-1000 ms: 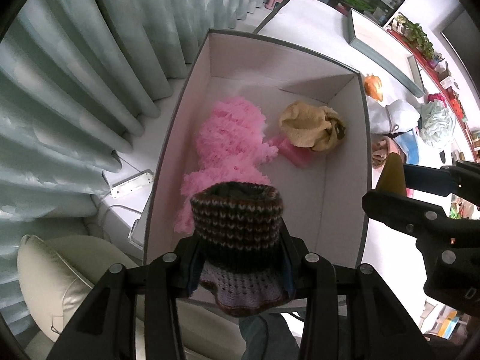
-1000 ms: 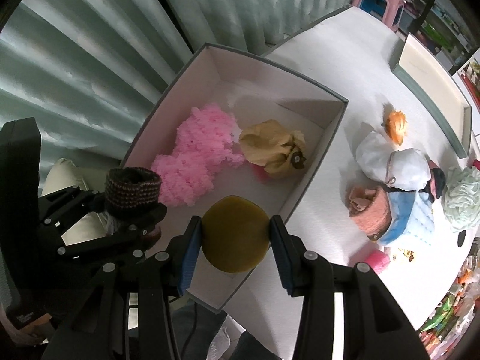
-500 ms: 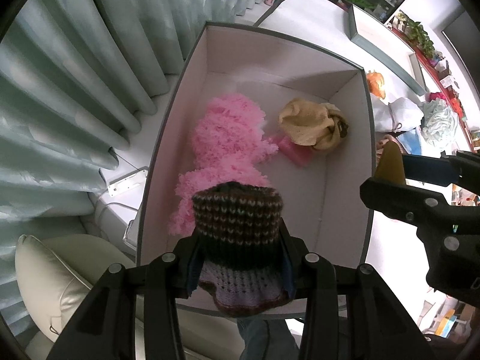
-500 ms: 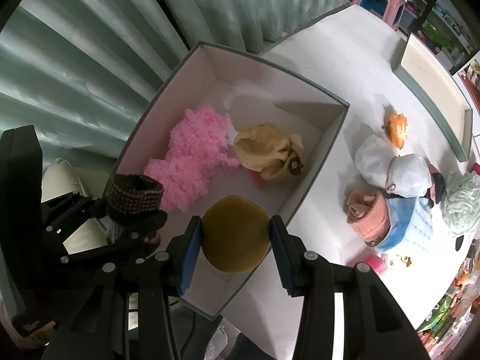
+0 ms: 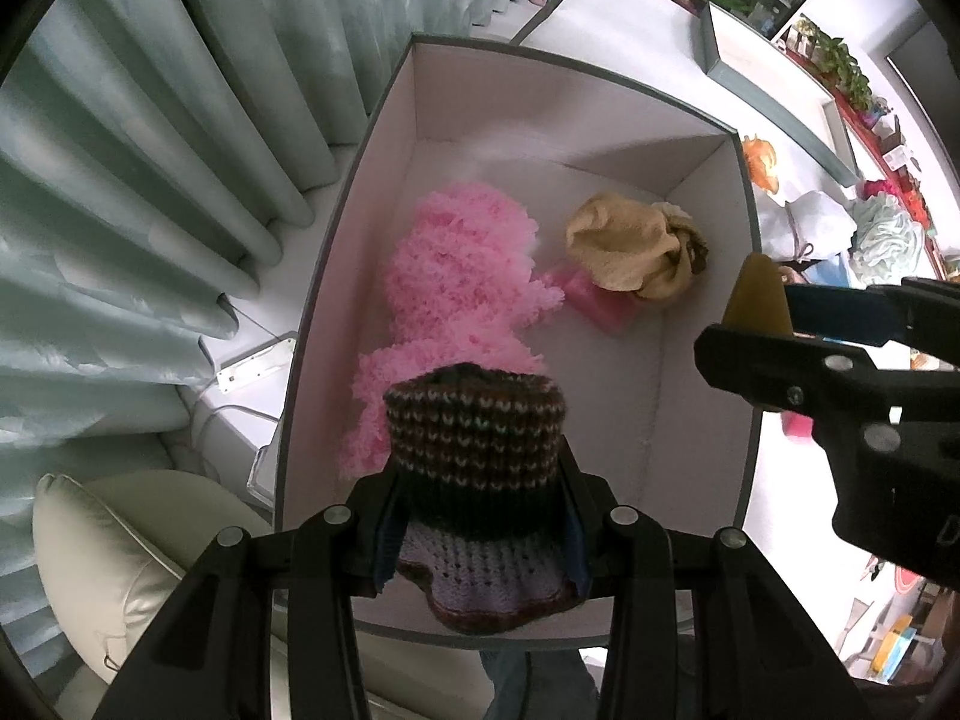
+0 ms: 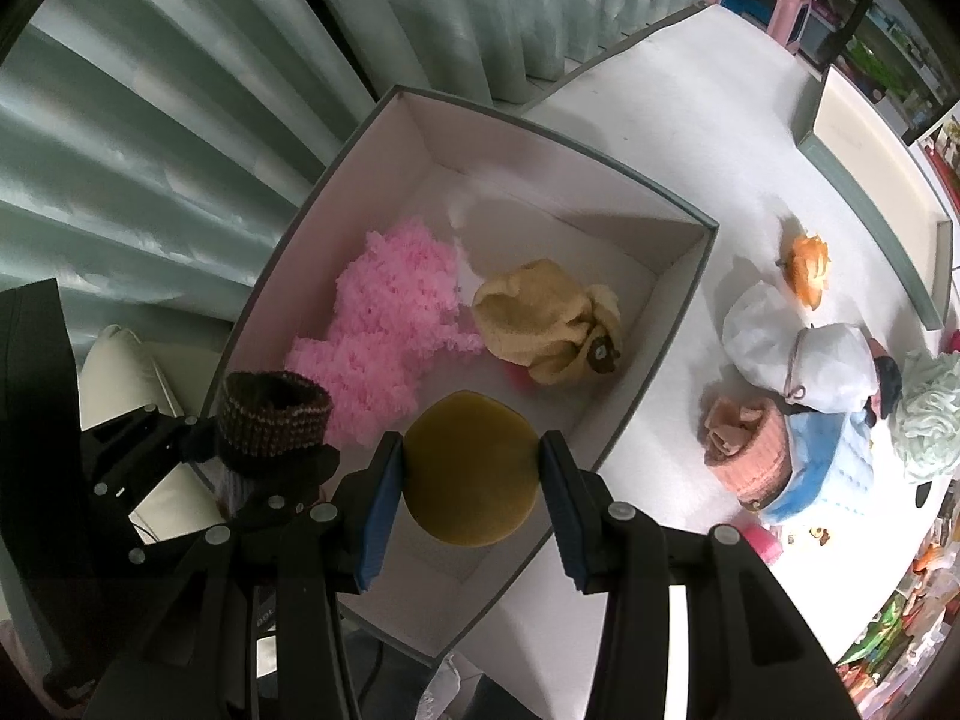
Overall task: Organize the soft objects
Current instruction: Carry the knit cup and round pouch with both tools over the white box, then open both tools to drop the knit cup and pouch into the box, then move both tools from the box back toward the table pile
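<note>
My left gripper (image 5: 477, 516) is shut on a brown striped knit hat (image 5: 477, 438) and holds it above the near end of the open white box (image 5: 747, 228). My right gripper (image 6: 471, 480) is shut on an olive round pad (image 6: 471, 477), also over the box's near end (image 6: 420, 648). Inside the box lie a fluffy pink item (image 5: 462, 294), a tan cloth bundle (image 5: 636, 249) and a small pink piece (image 5: 594, 300). In the right wrist view the hat (image 6: 273, 414) sits left of the pad.
On the white table (image 6: 690, 138) right of the box lie an orange item (image 6: 807, 261), a white bundle (image 6: 798, 354), a salmon knit hat (image 6: 747, 450), a blue item (image 6: 834, 468) and a mint fluffy item (image 6: 930, 414). Curtains (image 5: 120, 150) and a cream cushion (image 5: 102, 558) are at left.
Both grippers have shifted slightly over the box with their loads still held; the box looks a little nearer and more central. Nothing was let go.
</note>
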